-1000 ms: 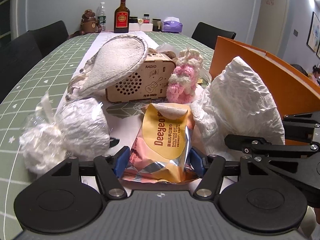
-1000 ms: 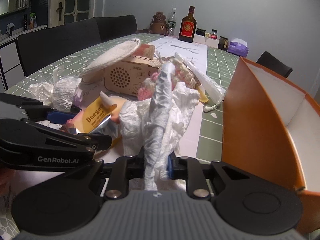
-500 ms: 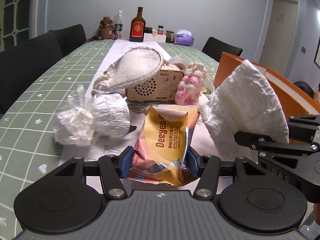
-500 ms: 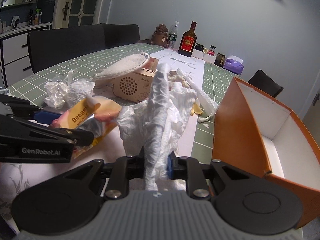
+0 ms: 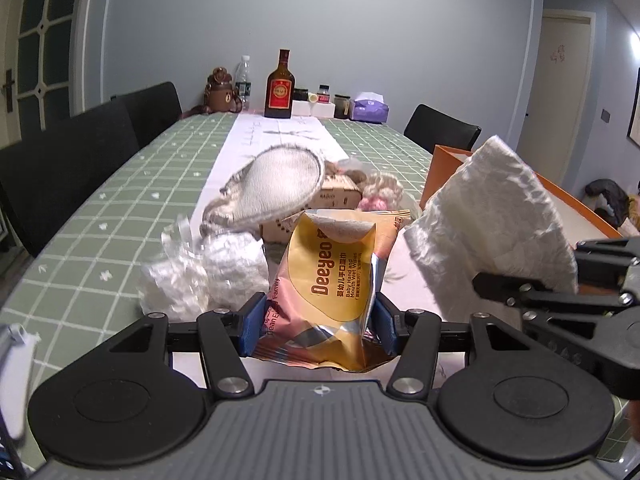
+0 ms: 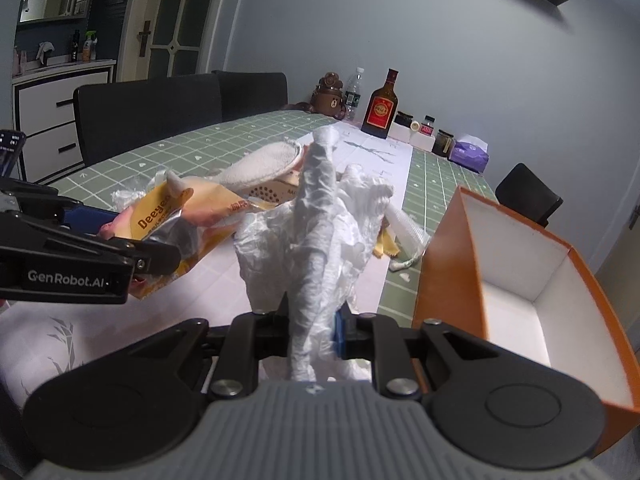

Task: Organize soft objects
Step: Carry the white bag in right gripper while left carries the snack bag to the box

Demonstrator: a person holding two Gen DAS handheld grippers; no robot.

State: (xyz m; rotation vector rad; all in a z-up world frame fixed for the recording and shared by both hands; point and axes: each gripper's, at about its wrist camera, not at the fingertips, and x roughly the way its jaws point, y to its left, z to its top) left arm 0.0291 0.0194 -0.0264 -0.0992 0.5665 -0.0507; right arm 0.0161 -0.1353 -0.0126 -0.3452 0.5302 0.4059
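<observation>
While both loads hang above the table: nothing is boxed yet.
Left tongs [image 5: 318,330]: I grip the yellow-and-pink foil wet-wipes pack [image 5: 334,292].
Right tongs [image 6: 312,330]: I pinch the crumpled white plastic-wrapped bundle [image 6: 320,224].
Orange cardboard box [image 6: 448,264]: just right, its visible inside bare.
Left to sort: fuzzy slipper [image 5: 280,184], knitted pink-white piece [image 5: 380,192], clear-wrapped white wads [image 5: 204,276].

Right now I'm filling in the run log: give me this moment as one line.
left gripper: shut on wipes pack | right gripper: shut on white plastic bag | both lifted | orange box: open, nothing visible inside
</observation>
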